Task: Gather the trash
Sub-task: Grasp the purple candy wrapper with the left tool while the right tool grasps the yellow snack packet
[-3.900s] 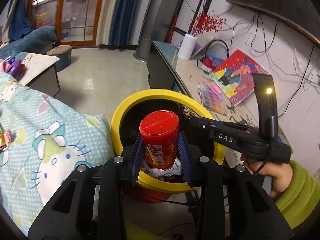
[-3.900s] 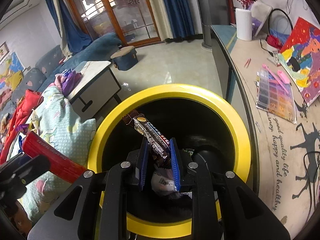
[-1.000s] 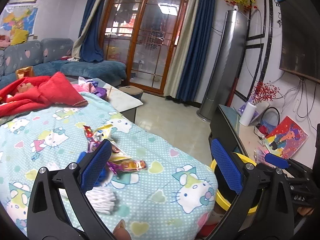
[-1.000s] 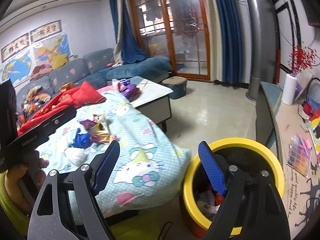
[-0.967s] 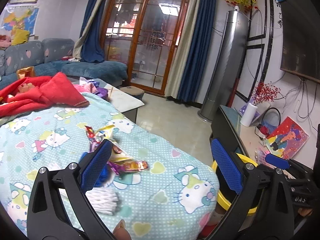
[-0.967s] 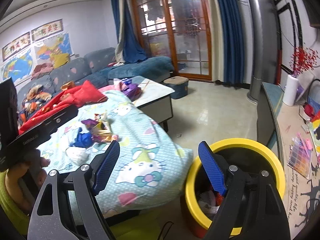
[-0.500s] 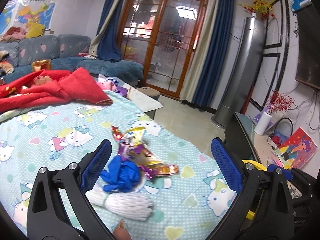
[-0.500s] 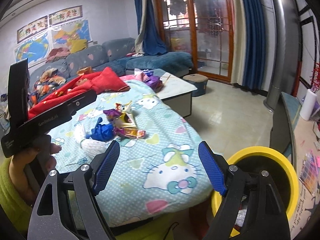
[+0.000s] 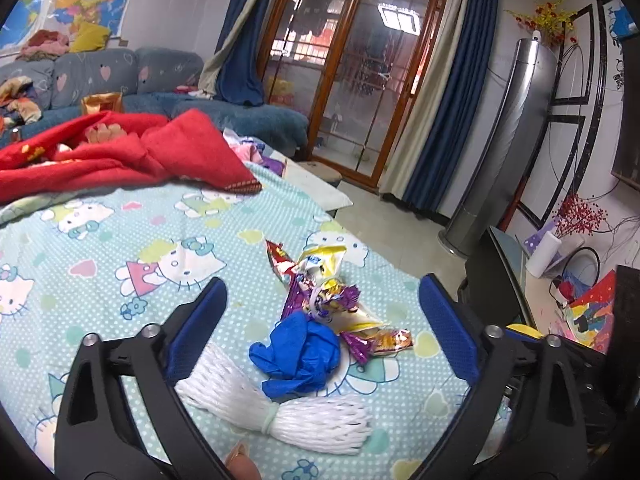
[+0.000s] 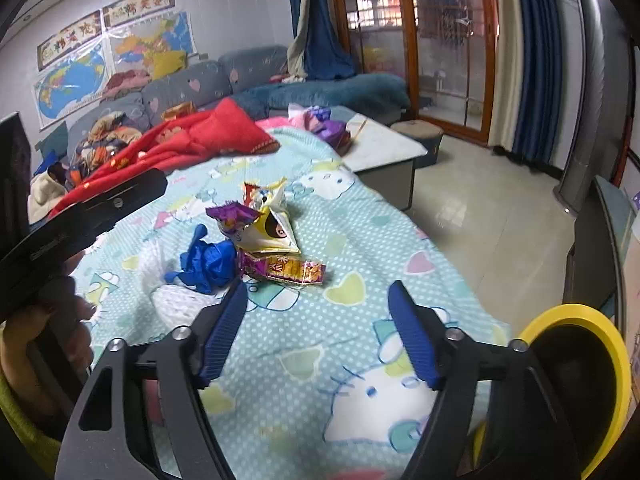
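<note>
A heap of trash lies on the Hello Kitty sheet (image 9: 120,248): a crumpled blue glove (image 9: 298,354), a white foam net (image 9: 280,412), a purple-and-yellow wrapper (image 9: 324,292) and an orange wrapper (image 9: 384,338). My left gripper (image 9: 322,324) is open and empty, its jaws standing to either side of the heap. My right gripper (image 10: 318,332) is open and empty, just short of the orange wrapper (image 10: 292,268) and the blue glove (image 10: 208,262). The yellow-rimmed bin (image 10: 616,364) stands at the bed's right corner.
A red blanket (image 9: 120,152) lies at the far side of the bed. A white low table (image 10: 384,146) and a sofa (image 10: 248,76) are beyond. A TV cabinet (image 9: 504,272) lines the right wall. The left tool's body (image 10: 76,220) crosses the right wrist view.
Both grippers have let go of their trash in the bin, opened, and swung from the bin to the bed. Over the last second they have moved closer to the heap.
</note>
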`<action>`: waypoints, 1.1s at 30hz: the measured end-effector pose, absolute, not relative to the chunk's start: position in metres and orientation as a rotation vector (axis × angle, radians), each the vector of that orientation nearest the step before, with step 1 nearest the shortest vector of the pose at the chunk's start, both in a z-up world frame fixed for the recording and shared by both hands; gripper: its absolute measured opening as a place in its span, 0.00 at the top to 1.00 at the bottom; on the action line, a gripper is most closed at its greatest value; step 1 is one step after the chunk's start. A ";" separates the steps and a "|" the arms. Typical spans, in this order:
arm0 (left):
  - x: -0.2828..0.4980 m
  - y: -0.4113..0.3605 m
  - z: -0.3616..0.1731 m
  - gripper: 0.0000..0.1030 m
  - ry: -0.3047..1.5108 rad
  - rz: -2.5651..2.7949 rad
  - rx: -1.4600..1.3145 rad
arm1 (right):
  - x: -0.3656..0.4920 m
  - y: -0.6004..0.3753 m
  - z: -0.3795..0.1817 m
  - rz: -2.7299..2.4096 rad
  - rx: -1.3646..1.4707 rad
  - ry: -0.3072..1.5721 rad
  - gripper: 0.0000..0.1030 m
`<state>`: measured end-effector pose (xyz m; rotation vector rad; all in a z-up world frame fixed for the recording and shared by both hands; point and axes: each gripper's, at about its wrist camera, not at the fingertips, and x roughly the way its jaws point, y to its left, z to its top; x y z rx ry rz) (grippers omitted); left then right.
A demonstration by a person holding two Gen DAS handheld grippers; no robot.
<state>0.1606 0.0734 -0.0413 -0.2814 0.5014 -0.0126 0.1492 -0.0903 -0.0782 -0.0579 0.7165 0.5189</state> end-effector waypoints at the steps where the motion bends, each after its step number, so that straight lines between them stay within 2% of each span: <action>1: 0.162 0.073 -0.043 0.21 0.507 -0.017 -0.282 | 0.154 -0.087 -0.082 0.523 -0.057 0.730 0.41; 7: 0.175 0.069 -0.052 0.30 0.552 -0.060 -0.272 | 0.185 -0.073 -0.103 0.553 -0.023 0.824 0.53; 16: 0.197 0.063 -0.064 0.35 0.611 -0.085 -0.263 | 0.208 -0.061 -0.126 0.582 0.033 0.911 0.60; 18: 0.202 0.062 -0.066 0.40 0.624 -0.079 -0.267 | 0.211 -0.060 -0.130 0.584 0.046 0.918 0.61; 20: 0.208 0.062 -0.070 0.41 0.641 -0.072 -0.270 | 0.212 -0.059 -0.132 0.589 0.058 0.916 0.66; 22: 0.211 0.062 -0.073 0.45 0.653 -0.066 -0.274 | 0.212 -0.059 -0.133 0.585 0.066 0.913 0.74; 23: 0.213 0.062 -0.074 0.49 0.659 -0.062 -0.276 | 0.212 -0.059 -0.134 0.583 0.066 0.908 0.75; 25: 0.216 0.062 -0.079 0.58 0.677 -0.055 -0.280 | 0.210 -0.061 -0.135 0.585 0.066 0.904 0.86; 27: 0.217 0.062 -0.082 0.70 0.683 -0.049 -0.286 | 0.209 -0.064 -0.137 0.589 0.080 0.900 0.87; 33: 0.215 0.064 -0.084 0.77 0.680 -0.054 -0.298 | 0.201 -0.066 -0.136 0.588 0.069 0.882 0.89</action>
